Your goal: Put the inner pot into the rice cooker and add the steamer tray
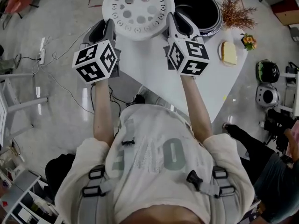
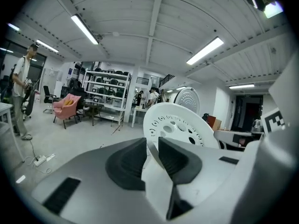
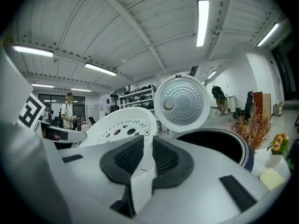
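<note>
— Left gripper [image 1: 107,26] clamped on the rim of the steamer tray [image 1: 138,6]?
— Yes, and your right gripper [image 1: 172,21] pinches the opposite edge. You're holding it just beside the open rice cooker [image 1: 212,23].

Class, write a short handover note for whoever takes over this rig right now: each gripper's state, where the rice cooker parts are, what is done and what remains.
Left gripper: shut on the left rim of the steamer tray.
Right gripper: shut on the tray's right rim.
Tray: held in the air between both grippers, not in the rice cooker, which stands on the white table with its lid up.
Done: the dark inner pot appears seated in the cooker.
Left: bring the tray over the opening, lower it onto the pot, release both grippers.
</note>
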`<control>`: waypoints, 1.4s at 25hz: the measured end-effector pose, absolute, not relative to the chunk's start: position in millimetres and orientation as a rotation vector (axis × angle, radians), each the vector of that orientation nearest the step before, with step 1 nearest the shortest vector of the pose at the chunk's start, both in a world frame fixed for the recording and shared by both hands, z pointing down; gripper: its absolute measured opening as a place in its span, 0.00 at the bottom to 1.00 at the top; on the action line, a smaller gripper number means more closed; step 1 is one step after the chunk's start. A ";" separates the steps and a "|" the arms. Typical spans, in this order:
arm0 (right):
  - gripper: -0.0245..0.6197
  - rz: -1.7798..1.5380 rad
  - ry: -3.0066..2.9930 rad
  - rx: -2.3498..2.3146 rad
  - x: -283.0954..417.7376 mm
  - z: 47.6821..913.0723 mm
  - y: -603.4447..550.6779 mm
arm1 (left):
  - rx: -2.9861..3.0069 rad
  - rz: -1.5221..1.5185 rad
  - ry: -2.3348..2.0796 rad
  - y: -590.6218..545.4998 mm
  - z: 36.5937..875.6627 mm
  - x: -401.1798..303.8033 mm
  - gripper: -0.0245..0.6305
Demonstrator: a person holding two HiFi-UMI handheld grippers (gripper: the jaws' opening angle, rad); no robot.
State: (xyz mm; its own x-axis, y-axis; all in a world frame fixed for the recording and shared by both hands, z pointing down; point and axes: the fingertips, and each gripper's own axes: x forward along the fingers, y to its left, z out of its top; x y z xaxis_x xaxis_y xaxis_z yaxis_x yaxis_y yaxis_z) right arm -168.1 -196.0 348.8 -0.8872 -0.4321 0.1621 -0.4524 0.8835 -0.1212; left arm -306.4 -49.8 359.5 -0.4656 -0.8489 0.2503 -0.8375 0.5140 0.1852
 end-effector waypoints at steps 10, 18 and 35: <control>0.15 0.167 -2.896 0.922 -120.5 306.9 -268.2 | 1.670 -0.033 -2.381 -143.5 314.4 -277.4 0.17; 0.15 0.230 -2.807 1.080 -49.9 323.9 -317.8 | 1.805 0.061 -2.290 -212.7 319.4 -219.5 0.17; 0.15 0.331 -2.627 1.115 -22.0 376.2 -354.9 | 1.799 0.228 -2.115 -269.4 379.1 -201.0 0.18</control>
State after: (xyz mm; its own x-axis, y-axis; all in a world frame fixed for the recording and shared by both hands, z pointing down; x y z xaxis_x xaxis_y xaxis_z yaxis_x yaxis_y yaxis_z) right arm -22.0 -354.9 376.2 -0.6685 -0.6664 0.3301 -0.7274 0.6783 -0.1038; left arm -201.0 -269.4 379.1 -0.1292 -0.9212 0.3670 -0.9783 0.1788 0.1044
